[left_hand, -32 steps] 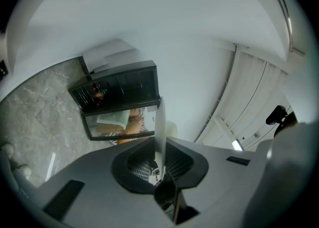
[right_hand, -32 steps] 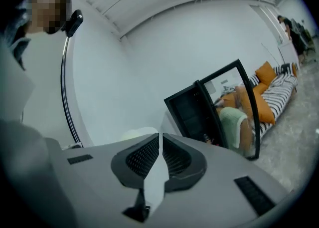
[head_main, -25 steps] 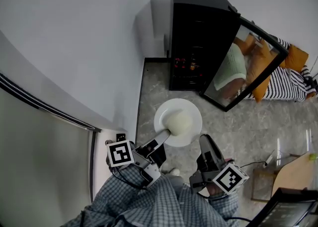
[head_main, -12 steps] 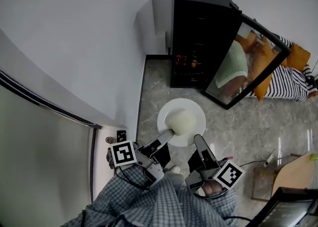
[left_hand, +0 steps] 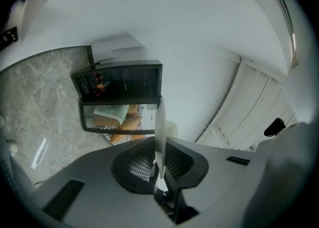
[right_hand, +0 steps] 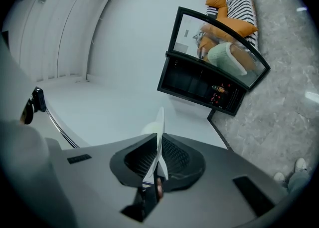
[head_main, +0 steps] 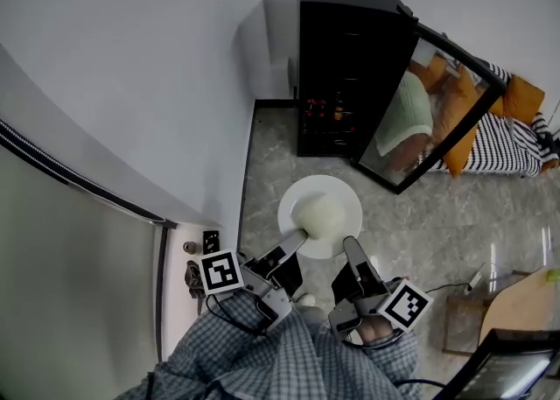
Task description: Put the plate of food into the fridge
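A white plate [head_main: 334, 200] carrying a pale mound of food [head_main: 320, 214] is held level above the marble floor. My left gripper [head_main: 297, 236] is shut on its near-left rim, and my right gripper [head_main: 352, 248] is shut on its near-right rim. In each gripper view the plate [left_hand: 160, 124] [right_hand: 160, 127] shows edge-on between the jaws. The black fridge [head_main: 350, 44] stands ahead against the wall, its glass door [head_main: 430, 114] swung open to the right. Red items [head_main: 325, 109] sit on a lower shelf inside.
A white wall [head_main: 149, 83] runs along the left, with a long rail [head_main: 79, 184] on it. A striped sofa with orange cushions [head_main: 516, 131] stands at the right. A wooden table [head_main: 516, 306] sits at the lower right. Grey marble floor [head_main: 420, 228] lies between me and the fridge.
The plate and both grippers have shifted slightly right and nearer the fridge. The right gripper has drawn in closer to the plate's rim.
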Tool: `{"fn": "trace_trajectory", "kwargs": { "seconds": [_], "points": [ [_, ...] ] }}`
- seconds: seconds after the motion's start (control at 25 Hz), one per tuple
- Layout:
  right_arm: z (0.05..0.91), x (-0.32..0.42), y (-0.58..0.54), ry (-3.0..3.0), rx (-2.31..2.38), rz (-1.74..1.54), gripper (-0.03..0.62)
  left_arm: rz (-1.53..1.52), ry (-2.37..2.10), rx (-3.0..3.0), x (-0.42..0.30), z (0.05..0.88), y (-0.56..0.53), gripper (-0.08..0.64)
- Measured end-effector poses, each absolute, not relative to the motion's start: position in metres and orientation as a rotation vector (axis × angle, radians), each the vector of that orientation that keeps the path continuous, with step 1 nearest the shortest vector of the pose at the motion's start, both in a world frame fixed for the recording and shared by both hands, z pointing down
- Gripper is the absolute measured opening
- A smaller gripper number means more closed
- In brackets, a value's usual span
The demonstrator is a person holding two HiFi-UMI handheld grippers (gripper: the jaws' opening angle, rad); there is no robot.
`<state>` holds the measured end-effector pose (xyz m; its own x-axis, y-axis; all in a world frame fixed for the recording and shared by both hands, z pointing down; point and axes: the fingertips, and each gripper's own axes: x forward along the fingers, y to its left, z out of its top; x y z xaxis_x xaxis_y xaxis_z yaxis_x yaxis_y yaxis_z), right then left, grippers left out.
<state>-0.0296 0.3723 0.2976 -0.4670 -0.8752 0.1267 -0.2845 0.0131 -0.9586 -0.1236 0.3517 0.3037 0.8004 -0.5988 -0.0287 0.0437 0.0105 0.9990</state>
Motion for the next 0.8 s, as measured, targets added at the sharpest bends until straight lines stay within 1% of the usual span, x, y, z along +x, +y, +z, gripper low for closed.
{"fn": "trace_trajectory", "kwargs": {
  "seconds": [0.56,0.8],
  "points": [
    [0.305,-0.002,0.381,1.799,-1.160,-1.459,0.036,-0.558,-0.466,1.488,-0.096,0.312,0.362,0.040],
    [0.306,-0.004,0.381,1.819,-1.146,-1.460,0.037,-0.552,-0.485,1.497,-0.097,0.311,0.363,0.040]
  ]
}}
